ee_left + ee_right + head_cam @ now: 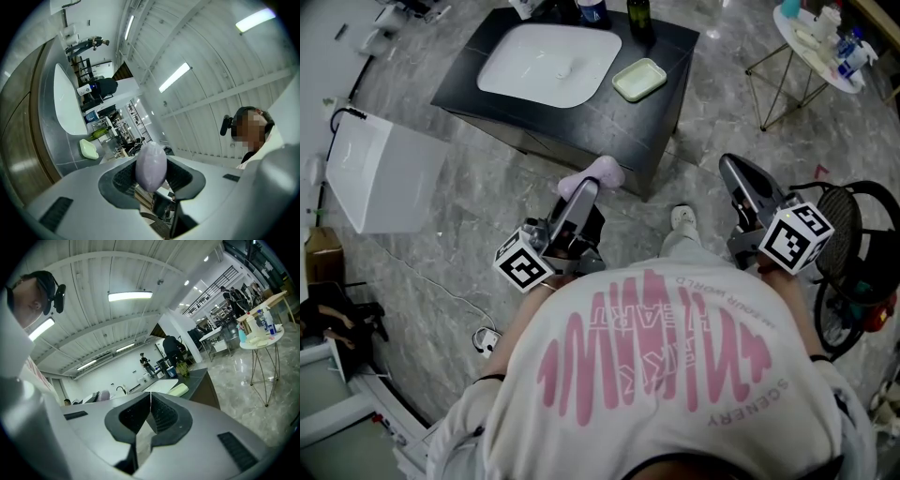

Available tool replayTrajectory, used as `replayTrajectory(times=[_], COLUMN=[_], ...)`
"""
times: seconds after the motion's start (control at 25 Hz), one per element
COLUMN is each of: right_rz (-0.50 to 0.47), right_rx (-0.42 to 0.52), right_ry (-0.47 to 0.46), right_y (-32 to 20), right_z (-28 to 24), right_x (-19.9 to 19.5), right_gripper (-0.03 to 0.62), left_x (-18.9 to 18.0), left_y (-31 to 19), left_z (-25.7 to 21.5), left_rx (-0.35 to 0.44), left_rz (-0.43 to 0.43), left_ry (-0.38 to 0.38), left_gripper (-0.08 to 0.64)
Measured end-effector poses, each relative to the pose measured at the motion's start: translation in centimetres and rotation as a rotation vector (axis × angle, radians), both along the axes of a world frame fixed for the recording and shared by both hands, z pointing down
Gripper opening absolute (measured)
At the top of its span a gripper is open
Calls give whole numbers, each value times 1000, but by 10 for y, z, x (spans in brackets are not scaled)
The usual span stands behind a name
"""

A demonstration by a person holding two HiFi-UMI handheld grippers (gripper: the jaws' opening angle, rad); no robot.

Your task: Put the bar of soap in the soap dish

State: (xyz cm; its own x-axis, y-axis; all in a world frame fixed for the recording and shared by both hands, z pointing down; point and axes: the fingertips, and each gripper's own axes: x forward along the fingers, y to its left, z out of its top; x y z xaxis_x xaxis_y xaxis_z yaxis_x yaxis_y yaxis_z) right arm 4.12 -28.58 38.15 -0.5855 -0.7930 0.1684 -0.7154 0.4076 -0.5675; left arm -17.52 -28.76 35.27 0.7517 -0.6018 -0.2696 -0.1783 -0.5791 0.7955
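A pale lilac bar of soap [151,166] stands on end between the pads of my left gripper [151,180], which is shut on it. From the head camera the soap [598,172] shows at that gripper's tip [587,187], just short of the dark counter's near edge. The pale green soap dish [639,79] lies empty on the counter to the right of the white basin [549,64]; it also appears as the dish [88,149] in the left gripper view and the dish [178,389] in the right gripper view. My right gripper [150,404] is shut with nothing in it, off to the right [733,173].
The dark counter [648,131] carries bottles [639,17] at its back edge. A white box [382,172] stands on the floor at the left. A round side table [821,47] with bottles stands at the upper right, and a black wire chair [842,234] at the right.
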Motion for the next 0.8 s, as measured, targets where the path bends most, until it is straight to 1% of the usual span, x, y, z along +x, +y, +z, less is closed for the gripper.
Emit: replayTrajectory(times=[0.24, 0.4, 0.56, 0.72, 0.8], right_rz=[-34, -54, -59, -104, -115], right_rx=[-32, -31, -32, -44, -39], right_ry=[-40, -56, -61, -81, -81], right_y=[-44, -72, -103, -126, -139], right_z=[11, 13, 15, 21, 21], right_x=[20, 35, 49, 55, 61], right_gripper=[18, 18, 18, 18, 18], left_x=[20, 38, 56, 63, 67], left_y=[-28, -49, -73, -91, -100], left_z=[8, 9, 8, 7, 7], left_rx=[-40, -42, -37, -31, -31], left_rz=[-38, -52, -59, -98, -121], left_ry=[-30, -48, -50, -63, -51], left_gripper=[161, 161, 161, 161, 161])
